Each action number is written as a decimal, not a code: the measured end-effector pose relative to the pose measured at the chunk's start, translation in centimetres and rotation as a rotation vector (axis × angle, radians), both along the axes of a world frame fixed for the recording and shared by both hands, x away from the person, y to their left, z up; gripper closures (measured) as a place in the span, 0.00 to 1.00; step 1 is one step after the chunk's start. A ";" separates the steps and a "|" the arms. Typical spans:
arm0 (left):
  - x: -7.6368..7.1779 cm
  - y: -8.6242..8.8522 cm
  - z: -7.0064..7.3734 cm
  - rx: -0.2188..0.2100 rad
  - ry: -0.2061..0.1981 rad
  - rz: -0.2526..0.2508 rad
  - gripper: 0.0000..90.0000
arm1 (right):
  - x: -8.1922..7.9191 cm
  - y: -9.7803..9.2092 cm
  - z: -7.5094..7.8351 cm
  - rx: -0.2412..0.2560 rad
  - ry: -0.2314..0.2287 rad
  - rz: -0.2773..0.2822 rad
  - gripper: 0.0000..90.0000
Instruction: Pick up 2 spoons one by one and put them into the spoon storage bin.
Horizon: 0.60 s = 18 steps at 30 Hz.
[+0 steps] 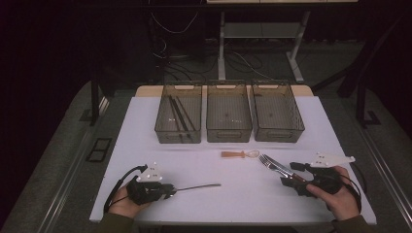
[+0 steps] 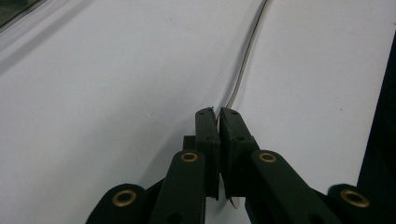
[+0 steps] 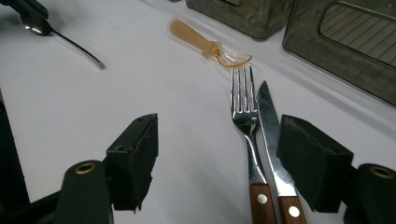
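Near the desk's [image 1: 145,204] front-left corner, the left gripper [image 1: 171,190] lies low over the white top, its jaws pressed onto one end of a thin metal utensil [image 1: 197,186]; the utensil's slim stem runs from the jaws toward the desk's middle, resting on the surface. In the left gripper view the same stem [image 2: 243,65] leaves the closed jaws and runs away across the white top.

Near the front-right corner, the right gripper [image 1: 290,173] sits with its jaws spread wide. In the right gripper view a fork [image 3: 245,116] and a knife [image 3: 271,126], both wooden-handled, lie side by side between the open jaws, nearer the right one, tips pointing toward the back edge; whether either jaw touches them cannot be told.

An amber plastic spoon [image 1: 239,154] lies just beyond the fork tines, toward the desk's middle. Three tinted bins stand in a row along the back edge; the left bin [image 1: 179,116] holds dark sticks.
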<state>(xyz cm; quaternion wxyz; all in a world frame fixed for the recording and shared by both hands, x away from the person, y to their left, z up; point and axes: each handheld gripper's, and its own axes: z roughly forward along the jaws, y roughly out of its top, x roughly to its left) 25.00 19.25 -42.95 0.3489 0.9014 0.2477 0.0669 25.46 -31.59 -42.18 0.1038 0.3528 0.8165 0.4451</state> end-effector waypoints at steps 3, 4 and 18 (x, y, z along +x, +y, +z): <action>0.1 0.0 0.0 -0.011 -0.006 0.014 0.96 | 0.0 0.0 0.0 0.000 -0.001 0.002 0.33; 0.2 0.1 0.1 -0.010 -0.013 0.021 0.96 | 0.0 0.1 0.0 0.001 0.001 0.002 0.33; 1.0 0.7 1.0 -0.064 -0.081 0.103 0.96 | 0.8 1.2 -0.9 0.062 0.009 -0.004 0.32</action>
